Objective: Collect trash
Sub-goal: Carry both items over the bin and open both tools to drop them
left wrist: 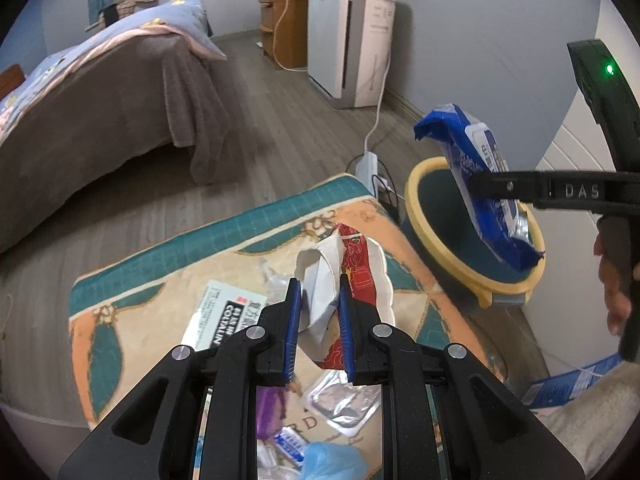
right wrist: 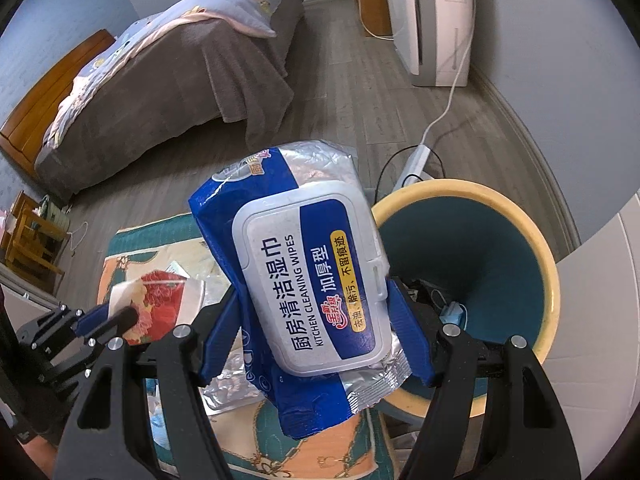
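My right gripper (right wrist: 316, 288) is shut on a blue pack of kitchen wet wipes (right wrist: 312, 280), its white lid facing the camera. The left wrist view shows the pack (left wrist: 480, 168) tilted above the yellow-rimmed teal bin (left wrist: 416, 184), with one right finger (left wrist: 520, 190) across it. Some trash lies at the bottom of the bin (right wrist: 472, 196). My left gripper (left wrist: 319, 292) is shut on a crushed white and red paper cup (left wrist: 320, 280) above the table. From the right wrist, this gripper (right wrist: 120, 314) and the cup (right wrist: 160, 300) are at the left.
The small table has a teal and orange cloth (left wrist: 160, 280) with a white label card (left wrist: 228, 312), a foil sachet (left wrist: 344, 400), a purple wrapper (left wrist: 268, 408) and a blue bag (left wrist: 332, 460). A power strip with cords (left wrist: 370, 164) lies behind the bin. A bed (left wrist: 100, 100) and a white appliance (left wrist: 348, 40) stand beyond.
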The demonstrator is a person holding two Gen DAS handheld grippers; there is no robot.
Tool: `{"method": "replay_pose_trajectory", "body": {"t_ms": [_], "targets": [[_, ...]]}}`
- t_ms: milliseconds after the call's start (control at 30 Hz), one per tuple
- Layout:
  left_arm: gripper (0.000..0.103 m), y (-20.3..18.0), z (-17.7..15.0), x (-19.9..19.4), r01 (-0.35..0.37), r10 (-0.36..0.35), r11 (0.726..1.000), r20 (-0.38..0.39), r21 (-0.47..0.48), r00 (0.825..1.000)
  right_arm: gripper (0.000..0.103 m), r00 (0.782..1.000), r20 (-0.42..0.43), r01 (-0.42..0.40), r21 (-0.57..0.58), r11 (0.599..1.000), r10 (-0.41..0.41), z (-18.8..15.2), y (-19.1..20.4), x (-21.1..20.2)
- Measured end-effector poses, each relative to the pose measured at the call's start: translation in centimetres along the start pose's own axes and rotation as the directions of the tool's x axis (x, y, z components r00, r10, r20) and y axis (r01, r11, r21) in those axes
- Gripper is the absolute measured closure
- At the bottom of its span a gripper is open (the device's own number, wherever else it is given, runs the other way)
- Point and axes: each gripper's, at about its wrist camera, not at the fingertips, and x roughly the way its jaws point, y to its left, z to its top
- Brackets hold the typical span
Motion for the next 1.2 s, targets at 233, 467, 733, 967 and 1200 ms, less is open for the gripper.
{"method": "replay_pose_trajectory", "body": {"t_ms": [233, 467, 733, 967, 1200], "targets": [[0.084, -1.0, -0.1, 0.6, -0.008, 0.008, 0.999, -0.014, 0.032, 1.000, 0.033, 0.999, 0.007, 0.048, 0.018, 0.999, -0.048, 0.3, -2.2, -0.4], [0.084, -1.4, -0.2, 0.6, -0.009, 0.010, 0.999, -0.020, 0.048, 1.000, 0.033, 0.992, 0.027, 0.123, 0.048, 0.991, -0.125, 0.6, -5.6, -1.4], [0.084, -1.6, -0.3, 0.6, -0.008, 0.009, 0.998, -0.021, 0.063, 1.000, 0.033, 0.984, 0.017, 0.179, 0.031, 0.983, -0.180, -0.2, -9.1, -2.8], [0.084, -3.3, 0.0, -0.1, 0.011, -0.011, 0.996, 0.003, 0.083, 1.000, 0.033, 0.982, -0.010, 0.186, 0.119, 0.975, -0.186, -0.1, -11.6, -2.0], [0.084, -6.3, 0.7, -0.5, 0.090, -0.091, 0.994, 0.021, 0.054, 0.996, 0.033, 0.988, -0.045, 0.153, 0.086, 0.985, -0.149, 0.5, -10.2, 0.2]]}}
